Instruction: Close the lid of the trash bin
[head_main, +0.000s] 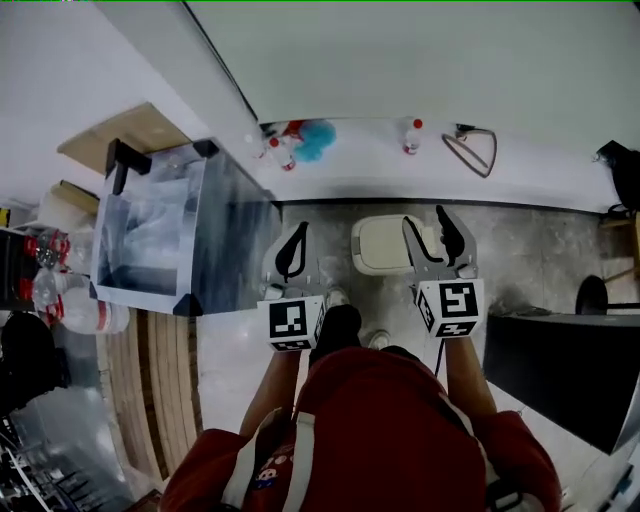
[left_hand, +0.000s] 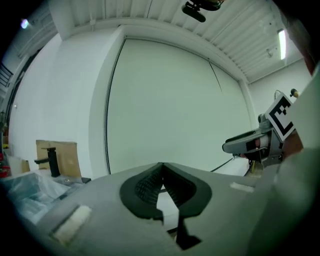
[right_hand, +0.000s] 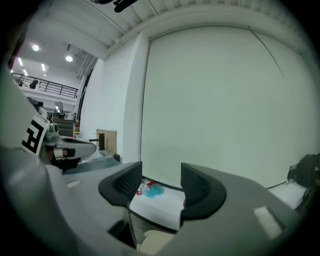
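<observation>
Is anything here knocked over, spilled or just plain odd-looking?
Nothing looks spilled or broken. The only loose clutter lies on the white ledge by the wall: a fluffy blue item, a small red-capped bottle and a dark wire loop. The cream trash bin looks upright.

Grey concrete floor (head_main: 540, 250) all the way across. Standing on it between the left fingers (head_main: 292, 252) and the right fingers (head_main: 451, 238) is the cream trash bin (head_main: 380, 245). Beyond the fingertips a white ledge (head_main: 360, 168) runs along the wall. It carries a red-capped bottle (head_main: 280, 152), a blue bundle (head_main: 318, 140), a second bottle (head_main: 411, 136) and, past the right fingers, a wire loop (head_main: 472, 150). Wooden slats (head_main: 150, 390) lie left of the left fingers, and a black box (head_main: 560, 375) sits right of the right ones.
</observation>
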